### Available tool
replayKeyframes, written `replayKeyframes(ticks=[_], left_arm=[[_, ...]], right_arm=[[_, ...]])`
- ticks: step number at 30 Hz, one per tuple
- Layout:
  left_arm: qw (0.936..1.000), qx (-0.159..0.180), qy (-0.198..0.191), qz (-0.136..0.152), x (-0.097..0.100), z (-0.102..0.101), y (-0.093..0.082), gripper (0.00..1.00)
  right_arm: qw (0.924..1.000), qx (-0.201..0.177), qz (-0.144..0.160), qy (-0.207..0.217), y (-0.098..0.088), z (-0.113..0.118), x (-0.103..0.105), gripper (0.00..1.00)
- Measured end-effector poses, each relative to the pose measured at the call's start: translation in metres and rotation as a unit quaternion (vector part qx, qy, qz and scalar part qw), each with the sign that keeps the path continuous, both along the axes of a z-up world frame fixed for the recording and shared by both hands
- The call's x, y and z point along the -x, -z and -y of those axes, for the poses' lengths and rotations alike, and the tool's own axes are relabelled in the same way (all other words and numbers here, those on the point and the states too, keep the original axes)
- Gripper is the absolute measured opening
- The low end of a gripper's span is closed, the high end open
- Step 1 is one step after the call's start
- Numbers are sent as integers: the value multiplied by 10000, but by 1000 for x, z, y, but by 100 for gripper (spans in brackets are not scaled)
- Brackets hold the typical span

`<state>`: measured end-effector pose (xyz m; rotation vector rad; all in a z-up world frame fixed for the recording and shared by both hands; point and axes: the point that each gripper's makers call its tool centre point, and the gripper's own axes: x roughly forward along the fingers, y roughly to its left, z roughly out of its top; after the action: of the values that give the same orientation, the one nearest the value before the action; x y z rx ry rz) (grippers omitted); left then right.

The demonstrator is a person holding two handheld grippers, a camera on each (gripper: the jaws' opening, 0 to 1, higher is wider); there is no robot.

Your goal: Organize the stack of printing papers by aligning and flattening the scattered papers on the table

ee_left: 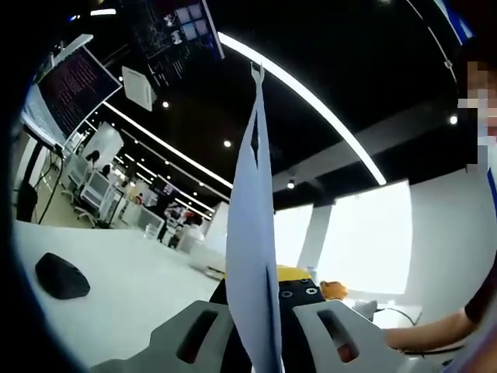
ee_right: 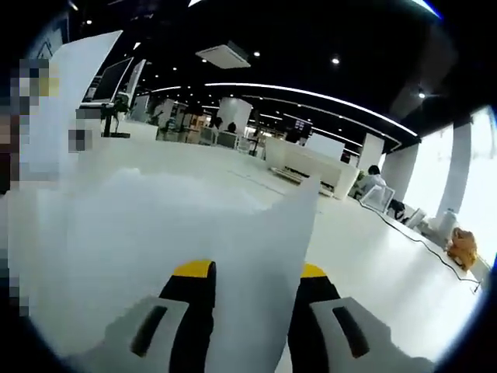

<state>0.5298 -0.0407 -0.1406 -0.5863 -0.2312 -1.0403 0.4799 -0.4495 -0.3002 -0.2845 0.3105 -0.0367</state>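
Left tongs (ee_left: 268,326): we see them closed on the papers (ee_left: 252,256), whose edge stands upright between the jaws and rises toward the ceiling.
Right tongs (ee_right: 252,311): we see them clamped on the papers (ee_right: 155,225) too, the sheets spreading broad and white across that view.
Papers: held up off the counter (ee_left: 132,287) between both tongs.
Counter: white, with a dark rounded object (ee_left: 60,277) lying on it at the left.
Person: a forearm (ee_left: 423,334) rests at the right of the left gripper view.
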Motion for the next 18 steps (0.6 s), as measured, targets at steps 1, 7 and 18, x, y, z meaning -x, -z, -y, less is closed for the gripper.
replayKeyframes(ticks=[1,7,18], left_arm=[[10000,-3,0,6,0,0,0,6],[10000,-19,-21,-7,-2,-1,0,6],[10000,-1,-74,-20,-3,-3,2,6]], right_arm=[[10000,-16,-12,-1,0,1,0,29],[9998,-153,-91,16,3,6,-1,23],[9997,-134,-165,74,5,14,-3,13]])
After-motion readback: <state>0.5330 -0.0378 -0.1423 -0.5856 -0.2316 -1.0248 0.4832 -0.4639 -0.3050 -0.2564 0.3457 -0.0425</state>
